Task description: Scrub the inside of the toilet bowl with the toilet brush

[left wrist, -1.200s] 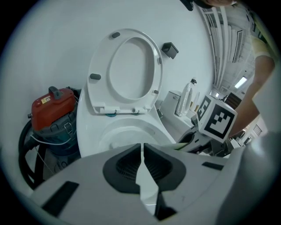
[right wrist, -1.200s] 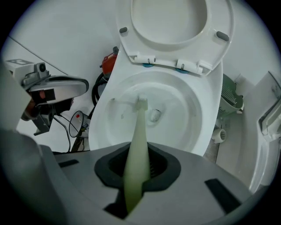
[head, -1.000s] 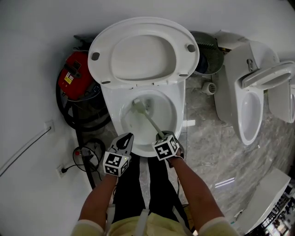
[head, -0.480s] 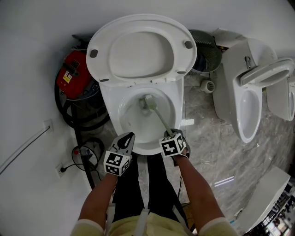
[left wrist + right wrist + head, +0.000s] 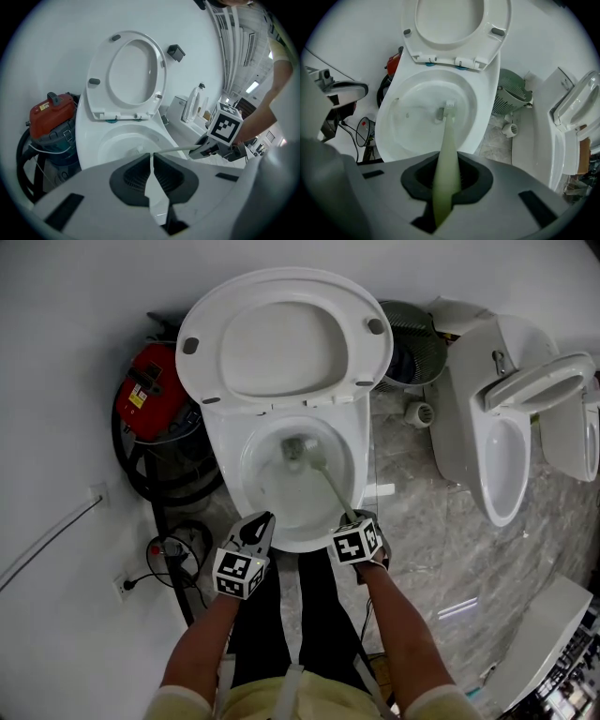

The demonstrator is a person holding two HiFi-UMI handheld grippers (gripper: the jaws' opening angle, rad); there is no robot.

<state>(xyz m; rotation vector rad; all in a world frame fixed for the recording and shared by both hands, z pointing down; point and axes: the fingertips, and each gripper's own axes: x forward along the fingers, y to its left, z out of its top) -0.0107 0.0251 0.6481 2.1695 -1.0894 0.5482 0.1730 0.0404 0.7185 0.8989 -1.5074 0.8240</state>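
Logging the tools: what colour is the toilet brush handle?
Pale green toilet brush handle, clearest in the right gripper view.

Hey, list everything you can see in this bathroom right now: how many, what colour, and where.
white ceramic toilet bowl: one, white, centre of the head view
raised plastic toilet seat: one, white, tipped up behind the bowl
pale green plastic toilet brush: one, pale green, head down inside the bowl
red canister vacuum: one, red, left of the toilet
black ribbed hose: one, black, looped by the vacuum
green slatted basket: one, grey-green, behind the toilet on its right
second white toilet: one, white, far right
grey marble floor: one, grey, right of the bowl
left gripper: one, grey, fingers together, empty, at the bowl's front
right gripper: one, grey, fingers shut on the brush handle
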